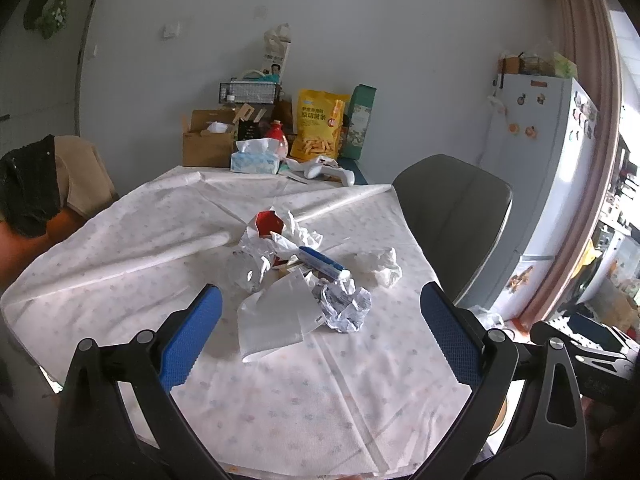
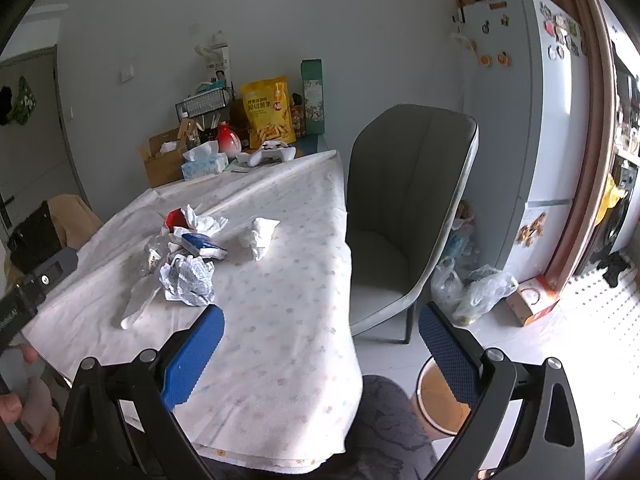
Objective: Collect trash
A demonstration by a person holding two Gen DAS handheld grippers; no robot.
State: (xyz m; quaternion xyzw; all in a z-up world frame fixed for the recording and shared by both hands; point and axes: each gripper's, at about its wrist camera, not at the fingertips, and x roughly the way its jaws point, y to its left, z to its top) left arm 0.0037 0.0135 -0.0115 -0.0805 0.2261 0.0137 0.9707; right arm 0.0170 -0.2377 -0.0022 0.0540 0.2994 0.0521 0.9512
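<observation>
Trash bin (image 2: pixel 440 400) lined orange sits beside the table (image 2: pixel 288 320); left tongs (image 1: pixel 320 332) and right tongs (image 2: pixel 320 344) both spread, gripping nothing.

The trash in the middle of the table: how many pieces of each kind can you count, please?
Crumpled white tissue: 2
Crumpled printed paper: 1
Flat white paper bag: 1
Blue and white packet: 1
Red and white carton: 1
Crumpled clear plastic: 1
Total: 7
</observation>
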